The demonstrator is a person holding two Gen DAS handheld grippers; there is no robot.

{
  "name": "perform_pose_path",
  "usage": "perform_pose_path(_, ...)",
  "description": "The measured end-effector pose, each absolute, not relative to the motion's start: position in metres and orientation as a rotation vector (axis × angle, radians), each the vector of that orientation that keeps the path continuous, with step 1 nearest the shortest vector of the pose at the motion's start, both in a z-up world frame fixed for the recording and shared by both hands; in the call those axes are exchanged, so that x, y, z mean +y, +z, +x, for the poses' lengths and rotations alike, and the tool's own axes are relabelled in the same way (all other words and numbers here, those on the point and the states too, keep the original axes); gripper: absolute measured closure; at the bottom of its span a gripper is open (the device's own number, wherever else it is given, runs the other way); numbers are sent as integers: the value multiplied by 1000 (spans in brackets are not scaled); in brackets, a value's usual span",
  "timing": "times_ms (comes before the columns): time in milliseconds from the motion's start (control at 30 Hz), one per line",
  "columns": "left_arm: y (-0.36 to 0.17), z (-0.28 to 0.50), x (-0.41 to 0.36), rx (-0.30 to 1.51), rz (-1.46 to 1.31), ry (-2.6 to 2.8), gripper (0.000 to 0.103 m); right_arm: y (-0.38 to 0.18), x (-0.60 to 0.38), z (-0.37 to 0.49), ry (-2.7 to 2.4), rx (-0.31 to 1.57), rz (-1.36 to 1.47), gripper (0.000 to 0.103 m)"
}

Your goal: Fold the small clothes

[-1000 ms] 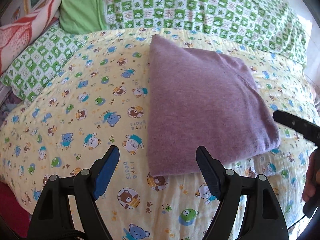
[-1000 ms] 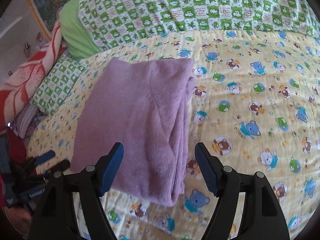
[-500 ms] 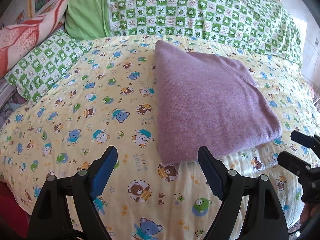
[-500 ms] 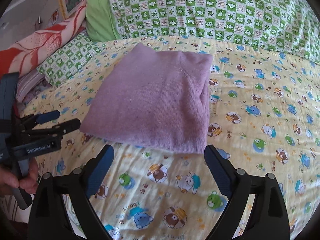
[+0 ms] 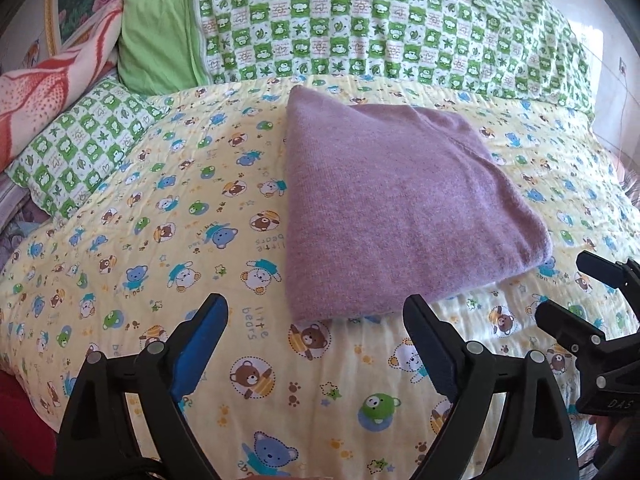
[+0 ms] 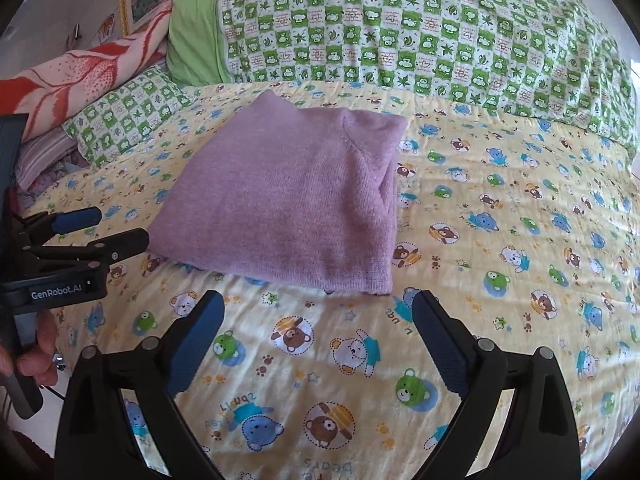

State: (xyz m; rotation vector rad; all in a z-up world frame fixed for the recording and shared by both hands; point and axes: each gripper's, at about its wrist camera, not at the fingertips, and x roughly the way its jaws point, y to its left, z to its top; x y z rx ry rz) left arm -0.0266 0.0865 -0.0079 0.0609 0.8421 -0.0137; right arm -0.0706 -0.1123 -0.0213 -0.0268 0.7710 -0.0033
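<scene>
Your left gripper (image 5: pixel 316 328) hangs above the near edge of the bear-print bedspread (image 5: pixel 140 240) with its jaws spread wide and nothing between them. Your right gripper (image 6: pixel 318 326) is the same: wide open, empty, over the near edge. The folded purple garment (image 6: pixel 296 208) lies flat in the middle of the bedspread, just beyond both sets of fingertips and apart from them. A green checked pillow (image 6: pixel 400 28) lines the far edge, a red-patterned blanket (image 5: pixel 44 96) the far left corner.
</scene>
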Motion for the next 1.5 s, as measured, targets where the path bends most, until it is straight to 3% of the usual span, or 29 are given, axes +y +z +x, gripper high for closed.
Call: perform_pose_path(1500, -9, -26, 82, 866, 57, 21, 8, -26, -107, -52, 7, 783, 1, 8)
